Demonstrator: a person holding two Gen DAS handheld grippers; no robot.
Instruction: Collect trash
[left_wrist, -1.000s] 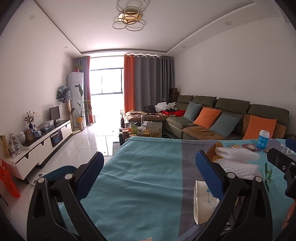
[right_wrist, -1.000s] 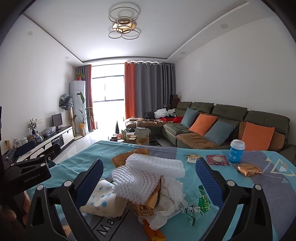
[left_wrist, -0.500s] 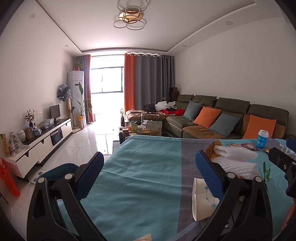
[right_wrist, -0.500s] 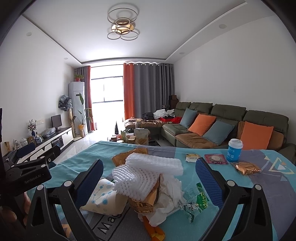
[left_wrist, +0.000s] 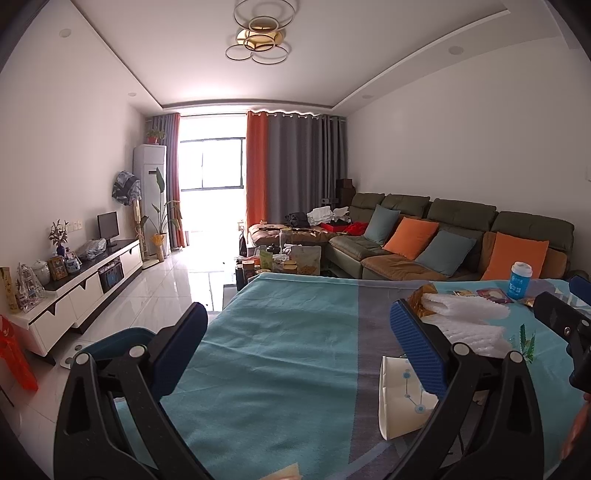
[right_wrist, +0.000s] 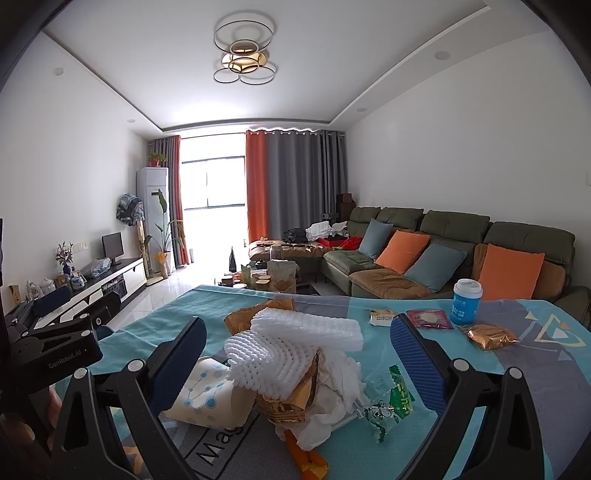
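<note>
A heap of trash lies on the teal tablecloth (right_wrist: 155, 332): white foam netting (right_wrist: 291, 347), crumpled white tissue (right_wrist: 340, 384), gold wrappers (right_wrist: 291, 402), a green-and-clear wrapper (right_wrist: 388, 402) and a white paper bag with blue dots (right_wrist: 207, 395). My right gripper (right_wrist: 297, 362) is open and empty, its fingers on either side of the heap. My left gripper (left_wrist: 295, 350) is open and empty over bare cloth, left of the heap; the foam netting (left_wrist: 465, 314) and paper bag (left_wrist: 399, 398) show at its right.
Further right on the table stand a blue-and-white cup (right_wrist: 466, 301), a red packet (right_wrist: 428, 318), a small yellow packet (right_wrist: 382, 316) and a gold packet (right_wrist: 491, 335). A green sofa (right_wrist: 443, 236) with cushions lies beyond. A TV cabinet (left_wrist: 85, 280) runs along the left wall.
Both grippers drifted slightly; the views barely shift. The heap sits a little lower and closer between the right fingers. Both stay open.
</note>
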